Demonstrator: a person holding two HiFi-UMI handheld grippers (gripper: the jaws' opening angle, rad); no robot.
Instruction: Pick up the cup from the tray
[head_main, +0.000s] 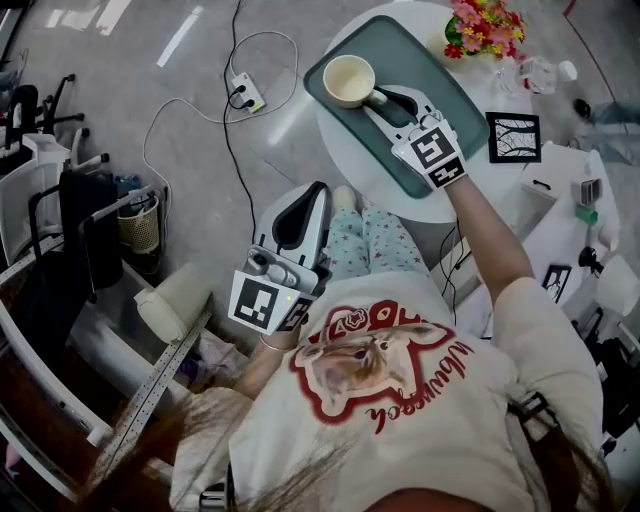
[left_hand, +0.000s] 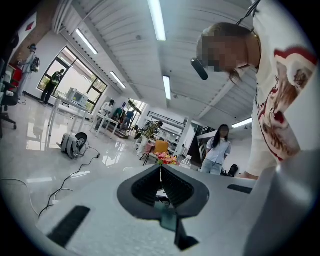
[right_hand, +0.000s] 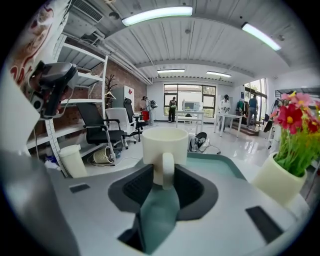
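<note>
Mid-grasp, my right claw (right_hand: 166, 176) sits half-narrowed astride the handle (right_hand: 164, 169) of the cup (right_hand: 165, 142), which stands on the tray (head_main: 405, 50), the pads not yet pinching, so next I should squeeze firmly, then lift straight up.

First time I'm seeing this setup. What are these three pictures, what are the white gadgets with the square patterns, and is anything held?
No robot here: a person holds a hand-operated gripper in each hand. The top-down picture comes from a camera on their head. The other two come from cameras riding on the grippers, each looking out along its own gripper. On the round table lies a green tray with a cream cup, beside a pot of flowers. The right gripper has its fingers either side of the cup's handle, not visibly squeezing it; the cup stands on the tray. The left gripper hangs low beside the person's legs, closed and empty.
</note>
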